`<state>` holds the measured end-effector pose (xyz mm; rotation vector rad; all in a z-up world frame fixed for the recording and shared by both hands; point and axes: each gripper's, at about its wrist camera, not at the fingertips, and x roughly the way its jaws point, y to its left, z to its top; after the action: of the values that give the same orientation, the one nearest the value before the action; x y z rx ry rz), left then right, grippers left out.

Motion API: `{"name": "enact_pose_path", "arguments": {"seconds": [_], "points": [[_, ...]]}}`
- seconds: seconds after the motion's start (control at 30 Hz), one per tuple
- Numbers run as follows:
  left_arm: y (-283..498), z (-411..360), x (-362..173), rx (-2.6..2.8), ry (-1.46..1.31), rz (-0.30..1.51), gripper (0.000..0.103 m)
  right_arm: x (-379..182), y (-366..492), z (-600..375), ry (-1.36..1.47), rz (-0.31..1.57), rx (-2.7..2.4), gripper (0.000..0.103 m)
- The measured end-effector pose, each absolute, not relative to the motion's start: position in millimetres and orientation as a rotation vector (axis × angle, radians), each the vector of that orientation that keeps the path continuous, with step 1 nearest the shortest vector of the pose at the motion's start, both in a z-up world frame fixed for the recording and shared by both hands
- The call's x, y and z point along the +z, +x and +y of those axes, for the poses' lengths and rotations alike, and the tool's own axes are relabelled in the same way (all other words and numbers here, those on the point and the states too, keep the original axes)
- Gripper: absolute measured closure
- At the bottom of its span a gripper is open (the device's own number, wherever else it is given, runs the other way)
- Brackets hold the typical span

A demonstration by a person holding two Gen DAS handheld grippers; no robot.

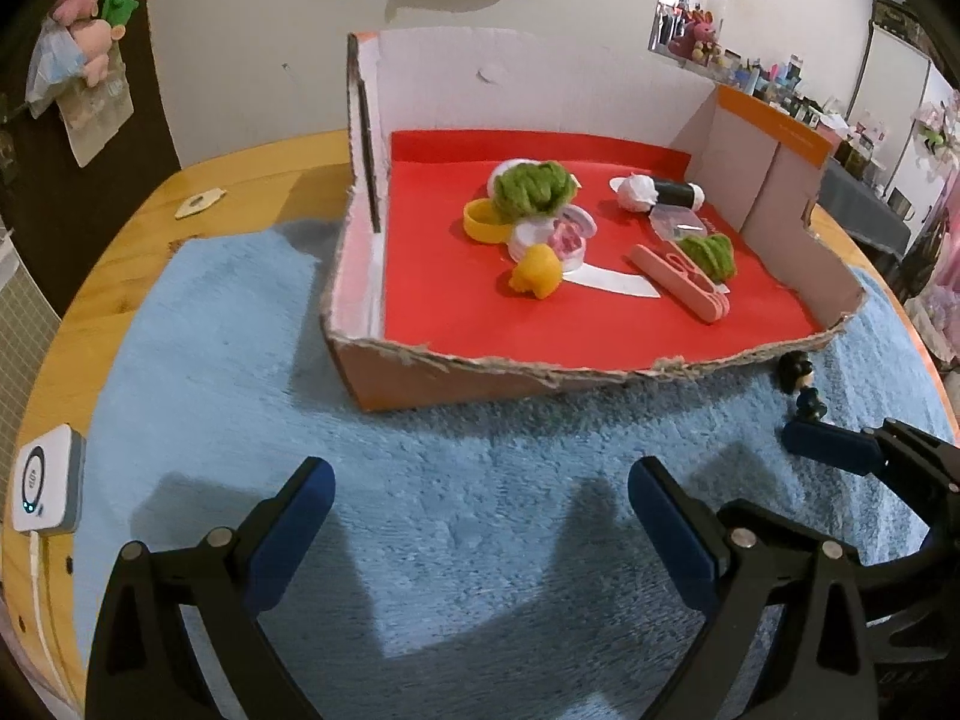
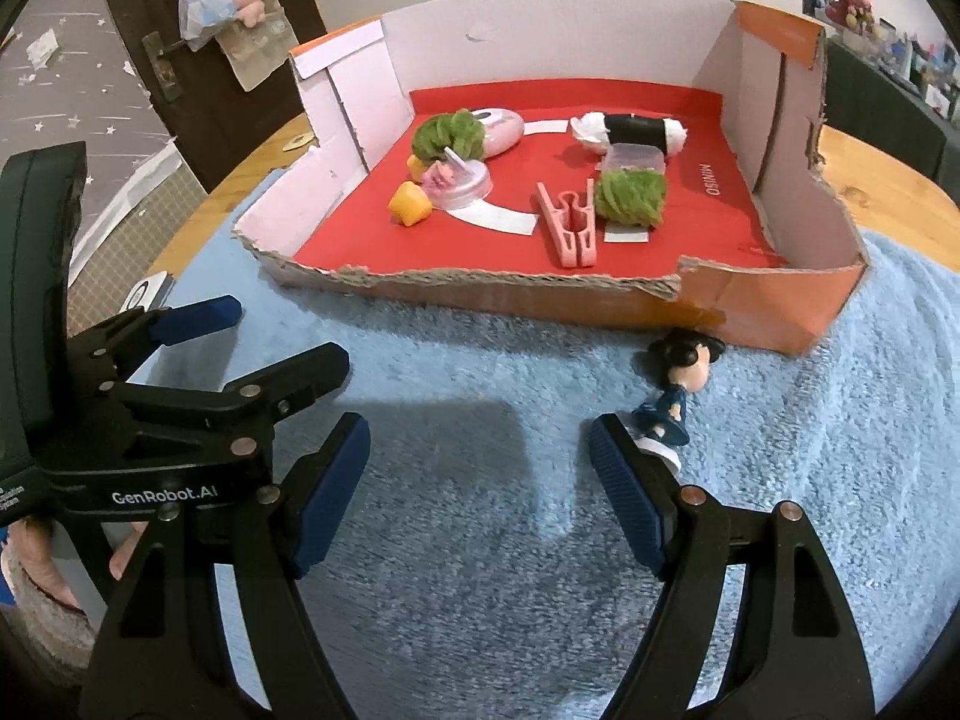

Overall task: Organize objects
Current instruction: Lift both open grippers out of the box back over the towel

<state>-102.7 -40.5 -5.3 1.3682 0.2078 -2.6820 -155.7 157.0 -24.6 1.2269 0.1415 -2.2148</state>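
A torn cardboard box with a red lining stands on a fluffy blue mat. Inside lie two green yarn bundles, a yellow cap, a yellow toy, a pink clothes peg, a clear lidded pot with pink contents and a black-and-white roll. A small dark-haired figurine stands on the mat outside the box front. My right gripper is open and empty, its right finger just left of the figurine. My left gripper is wide open over bare mat.
A white square device with a cable sits at the mat's left edge on the round wooden table. Behind, a dark door holds hanging plush toys. Shelves with clutter stand at the far right.
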Motion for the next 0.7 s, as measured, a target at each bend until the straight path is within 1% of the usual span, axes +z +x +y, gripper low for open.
{"name": "enact_pose_path", "arguments": {"seconds": [0.1, 0.17, 0.27, 0.7], "points": [[-106, -37, -8, -2.676, 1.386, 0.195, 0.003, -25, -155, 159, 1.227, 0.176, -2.255, 0.027], [-107, -35, -10, -2.674, 1.397, 0.191, 0.000, -25, -155, 164, 1.229, 0.199, -2.304, 0.027], [-106, -32, -11, -2.677, 1.403, 0.179, 0.000, -26, -158, 171, 1.241, 0.242, -2.380, 0.027], [-106, -28, -16, -2.646, 1.412, 0.159, 0.000, -29, -156, 171, 1.239, 0.231, -2.395, 0.023]]}}
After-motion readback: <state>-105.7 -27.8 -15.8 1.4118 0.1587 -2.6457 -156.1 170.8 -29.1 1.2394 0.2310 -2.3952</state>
